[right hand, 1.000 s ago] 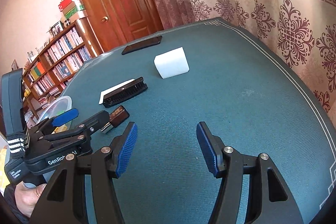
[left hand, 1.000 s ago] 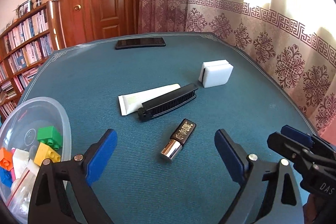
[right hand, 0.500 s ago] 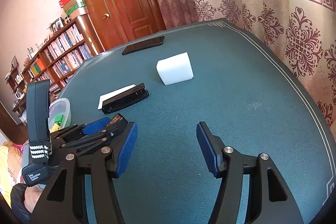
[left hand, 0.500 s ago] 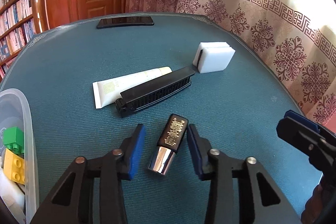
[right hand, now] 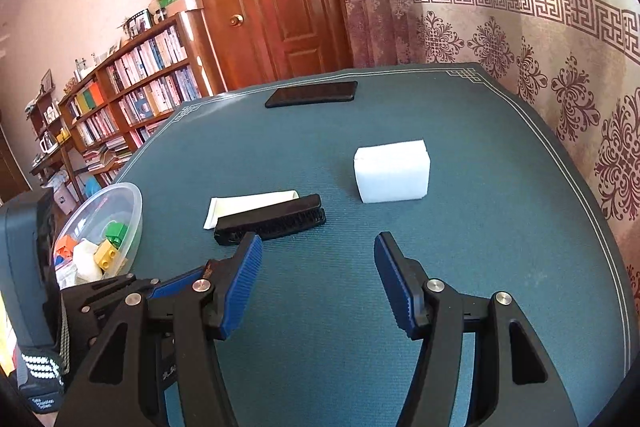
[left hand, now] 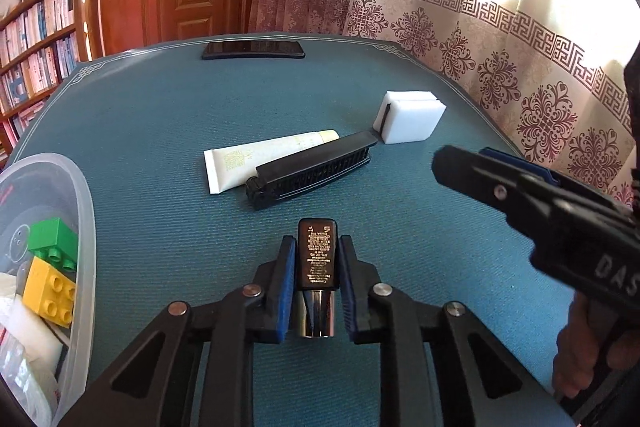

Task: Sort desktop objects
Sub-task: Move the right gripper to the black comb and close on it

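- On the teal table (left hand: 152,131), the left gripper (left hand: 316,275) has its blue pads pressed on both sides of the dark lipstick tube (left hand: 317,259).
- Beyond it lie the black comb (left hand: 312,171) and, touching it, the cream tube (left hand: 256,157).
- Beside it, the right gripper (right hand: 318,279) hangs wide apart, holding nothing.
- At the left stands the clear bowl (left hand: 86,227) with toy bricks (left hand: 50,287).

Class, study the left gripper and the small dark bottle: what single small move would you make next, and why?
Probably lift it straight up. The left gripper is shut on the small dark bottle, both blue pads pressing its sides, with the comb just beyond it. The clear bowl of blocks at the left looks like a likely destination. The right gripper is open and holds nothing.
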### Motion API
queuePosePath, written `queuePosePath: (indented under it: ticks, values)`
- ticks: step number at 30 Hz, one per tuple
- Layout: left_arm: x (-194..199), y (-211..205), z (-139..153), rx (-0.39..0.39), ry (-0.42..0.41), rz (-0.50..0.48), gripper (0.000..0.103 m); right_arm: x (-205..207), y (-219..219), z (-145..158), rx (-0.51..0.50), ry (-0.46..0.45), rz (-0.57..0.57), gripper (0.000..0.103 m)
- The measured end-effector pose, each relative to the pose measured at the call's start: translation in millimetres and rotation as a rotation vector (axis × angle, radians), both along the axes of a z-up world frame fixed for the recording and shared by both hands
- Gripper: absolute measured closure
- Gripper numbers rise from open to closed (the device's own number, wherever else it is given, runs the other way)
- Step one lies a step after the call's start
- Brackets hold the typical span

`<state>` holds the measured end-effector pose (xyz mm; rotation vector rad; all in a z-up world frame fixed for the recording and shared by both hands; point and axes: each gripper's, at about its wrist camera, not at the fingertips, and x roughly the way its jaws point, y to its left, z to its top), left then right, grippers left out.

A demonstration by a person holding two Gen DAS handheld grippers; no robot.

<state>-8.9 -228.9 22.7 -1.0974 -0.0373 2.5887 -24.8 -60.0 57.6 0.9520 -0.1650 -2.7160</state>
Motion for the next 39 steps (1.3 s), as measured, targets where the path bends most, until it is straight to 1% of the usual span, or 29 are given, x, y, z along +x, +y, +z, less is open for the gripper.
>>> queuePosePath:
  ticks: [6,13,18,21,23,27,33,39]
  values:
    - [12.8,-12.2,3.4,0.004,0.005,0.047,0.080,-24.5,-8.0,-2.4,-0.005,0.009,0.059,0.041]
    - [18.8,-21.0,2.2,0.016,-0.010,0.069,0.080,-58.0,-23.3,-4.8,0.005,0.013,0.119,0.041]
    - [20.8,-24.2,0.0,0.017,-0.021,0.075,0.080,-83.3,-27.7,-11.9,-0.031,-0.024,0.155,0.041]
    - [20.2,-25.2,-0.7,0.021,-0.027,0.081,0.080,-90.2,-29.0,-17.9,-0.053,-0.051,0.187,0.041]
    - [20.3,-25.7,-0.8,0.022,-0.027,0.083,0.080,-90.1,-30.4,-21.3,-0.065,-0.066,0.212,0.041]
    - [21.1,-25.4,-1.8,0.020,-0.033,0.076,0.080,-82.1,-31.9,-24.9,-0.054,-0.082,0.241,0.041]
    - [25.4,-36.6,-2.6,0.036,-0.046,0.101,0.080,-59.1,-22.9,-36.7,-0.113,-0.164,0.294,0.041]
    - [28.2,-36.0,-3.0,0.025,-0.042,0.102,0.080,-43.5,-35.2,-32.9,-0.076,-0.151,0.351,0.041]
